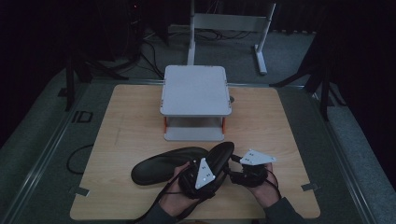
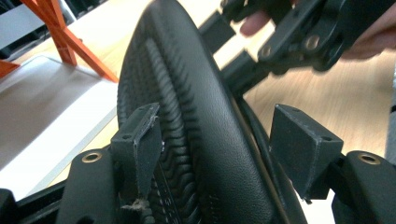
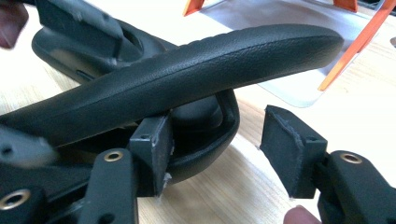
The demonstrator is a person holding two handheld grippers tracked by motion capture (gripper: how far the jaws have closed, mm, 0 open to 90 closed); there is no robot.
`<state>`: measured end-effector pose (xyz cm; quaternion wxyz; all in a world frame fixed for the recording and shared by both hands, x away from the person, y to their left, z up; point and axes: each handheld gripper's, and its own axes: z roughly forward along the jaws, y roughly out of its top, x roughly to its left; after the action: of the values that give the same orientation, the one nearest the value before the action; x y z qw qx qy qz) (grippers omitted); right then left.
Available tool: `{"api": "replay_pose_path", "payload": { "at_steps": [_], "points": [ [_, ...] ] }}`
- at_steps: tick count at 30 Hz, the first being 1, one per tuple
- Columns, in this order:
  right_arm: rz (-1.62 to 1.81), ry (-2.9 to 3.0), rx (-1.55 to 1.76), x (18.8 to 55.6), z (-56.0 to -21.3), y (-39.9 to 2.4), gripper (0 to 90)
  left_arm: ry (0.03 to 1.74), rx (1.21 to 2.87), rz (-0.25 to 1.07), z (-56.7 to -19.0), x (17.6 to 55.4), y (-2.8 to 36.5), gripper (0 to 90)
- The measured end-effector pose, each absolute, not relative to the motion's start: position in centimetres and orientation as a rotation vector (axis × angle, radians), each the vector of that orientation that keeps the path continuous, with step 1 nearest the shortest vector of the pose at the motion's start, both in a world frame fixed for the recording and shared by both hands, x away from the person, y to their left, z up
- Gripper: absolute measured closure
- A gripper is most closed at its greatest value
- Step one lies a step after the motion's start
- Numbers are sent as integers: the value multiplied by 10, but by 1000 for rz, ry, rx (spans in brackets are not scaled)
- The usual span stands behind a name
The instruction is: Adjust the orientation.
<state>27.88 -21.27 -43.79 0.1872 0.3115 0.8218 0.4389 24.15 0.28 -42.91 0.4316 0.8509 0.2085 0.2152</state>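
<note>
both hands (image 1: pixel 187 196) sit nearest, in front of the white riser (image 1: pixel 196 91). left gripper (image 1: pixel 201 173) has its fingers (image 2: pixel 137 140) released around the raised slipper (image 1: pixel 219 156), one pad touching, the other apart. right gripper (image 1: pixel 243 164) fingers (image 3: pixel 152 144) stand apart too. second slipper (image 1: pixel 163 164) lies flat on the surface (image 1: pixel 126 121) before the riser. both slippers seem yet to reach the riser.

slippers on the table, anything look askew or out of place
Yes. One black slipper lies flat on the wooden table, but the other slipper is tipped up on its edge between the left tongs and right tongs, overlapping the first, not paired neatly.
</note>
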Motion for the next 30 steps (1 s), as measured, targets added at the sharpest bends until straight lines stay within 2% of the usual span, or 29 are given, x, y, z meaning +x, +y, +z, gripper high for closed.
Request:
{"api": "replay_pose_path", "payload": {
  "at_steps": [1, 2, 11, 13, 24, 27, 29, 30],
  "points": [
    [1235, 2313, 877, 279, -438, -213, 460, 528, 2133, 531, -430, 243, 2, 347],
    [1242, 2300, 877, 278, -436, -215, 482, 547, 2129, 498, -433, 246, 4, 402],
    [1239, 2261, 888, 277, -429, -221, 535, 579, 2100, 382, -430, 255, 6, 439],
    [1237, 2254, 887, 276, -428, -222, 542, 559, 2085, 343, -428, 255, 6, 527],
    [1224, 2236, 913, 266, -425, -237, 550, 531, 2072, 205, -426, 265, -2, 557],
    [1208, 2235, 913, 265, -426, -238, 546, 518, 2077, 229, -427, 266, -2, 562],
    [1213, 2240, 931, 267, -427, -240, 518, 515, 2107, 349, -424, 268, 0, 597],
    [1213, 2240, 931, 267, -427, -240, 518, 515, 2107, 349, -424, 268, 0, 606]
  ]
}}
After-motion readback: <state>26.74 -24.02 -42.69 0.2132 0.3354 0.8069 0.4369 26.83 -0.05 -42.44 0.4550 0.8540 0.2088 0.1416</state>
